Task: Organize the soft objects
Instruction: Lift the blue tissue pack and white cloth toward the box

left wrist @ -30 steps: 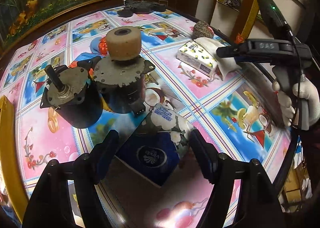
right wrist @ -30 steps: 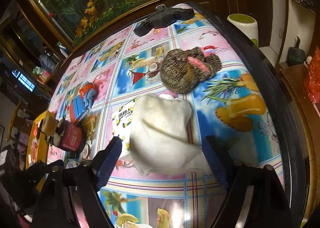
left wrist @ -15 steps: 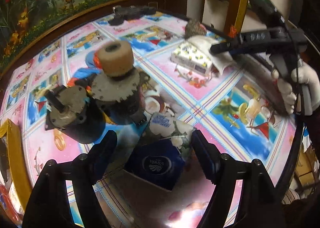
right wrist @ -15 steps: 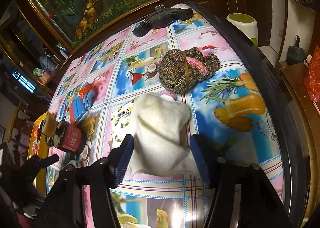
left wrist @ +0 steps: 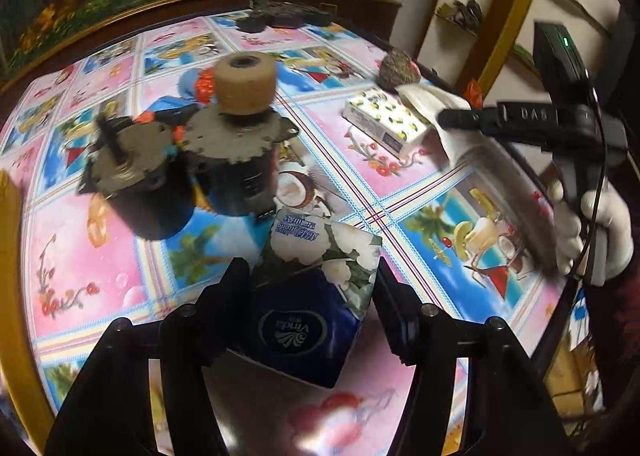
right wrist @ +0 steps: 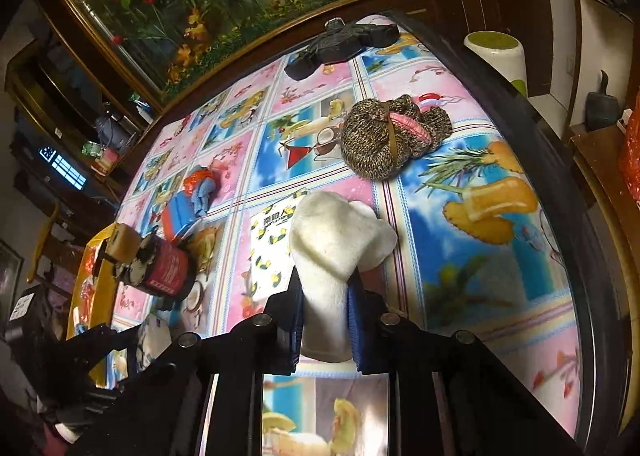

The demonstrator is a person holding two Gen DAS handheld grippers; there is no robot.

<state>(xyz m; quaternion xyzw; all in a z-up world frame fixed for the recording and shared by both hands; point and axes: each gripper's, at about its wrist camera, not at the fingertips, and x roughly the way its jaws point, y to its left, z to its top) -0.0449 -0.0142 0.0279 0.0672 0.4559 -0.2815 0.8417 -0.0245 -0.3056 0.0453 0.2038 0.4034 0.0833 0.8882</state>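
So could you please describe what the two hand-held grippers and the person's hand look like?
Both are black. The left hand-held gripper has two broad flat fingers on bolted linkages. The right hand-held gripper has blue pads, white lettering, a green light and a thin black cable. The hand wears a white glove.

Between my left fingers (left wrist: 240, 288) lies the tissue pack (left wrist: 304, 320), flat on the tabletop (left wrist: 80, 256). Just beyond it stand two motors (left wrist: 236, 159), side by side, with a roller (left wrist: 245, 83) on top of the right one. Farther right lies a small tissue packet (left wrist: 386, 121), and the white sock (right wrist: 332, 252) pinched in my right fingers (right wrist: 362, 320) drapes over its edge. Behind the sock lies a knitted bundle (right wrist: 384, 139).
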